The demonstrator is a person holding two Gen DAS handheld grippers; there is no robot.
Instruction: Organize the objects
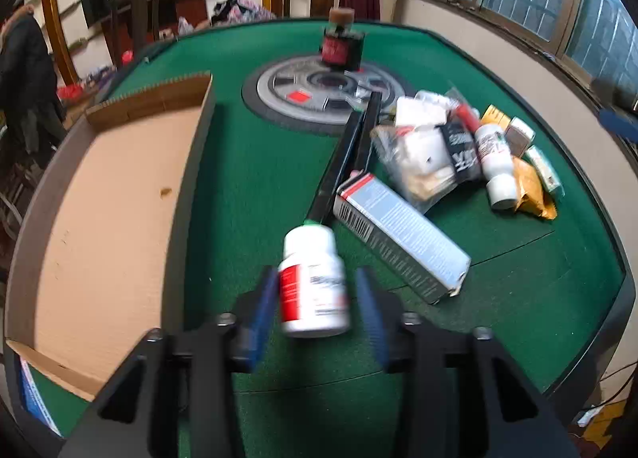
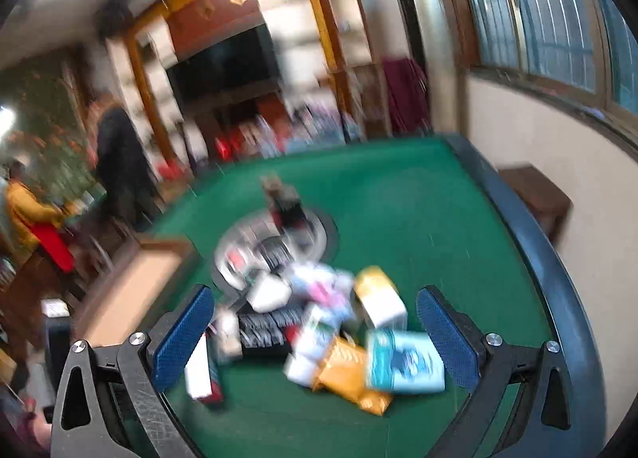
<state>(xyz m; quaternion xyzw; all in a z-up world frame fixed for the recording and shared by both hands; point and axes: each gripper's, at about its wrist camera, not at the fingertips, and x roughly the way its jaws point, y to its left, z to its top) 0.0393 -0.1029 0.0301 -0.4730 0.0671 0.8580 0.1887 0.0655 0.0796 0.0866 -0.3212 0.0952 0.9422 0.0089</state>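
Note:
A white pill bottle with a red label [image 1: 313, 284] sits between the blue pads of my left gripper [image 1: 317, 298], above the green table. The left pad touches it and a small gap shows at the right pad. An open cardboard box [image 1: 107, 195] lies left of it. A pile of packets, bottles and boxes [image 1: 458, 151] lies to the right, with a long grey carton [image 1: 402, 234] nearest. My right gripper [image 2: 315, 322] is wide open and empty above the same pile [image 2: 327, 330], seen blurred.
A dark bottle with a cork [image 1: 342, 41] stands on a round grey disc [image 1: 323, 89] at the table's middle. A long black box [image 1: 351, 151] lies beside the pile. The table's raised dark rim [image 2: 538, 258] runs along the right. A person [image 2: 119, 163] stands far left.

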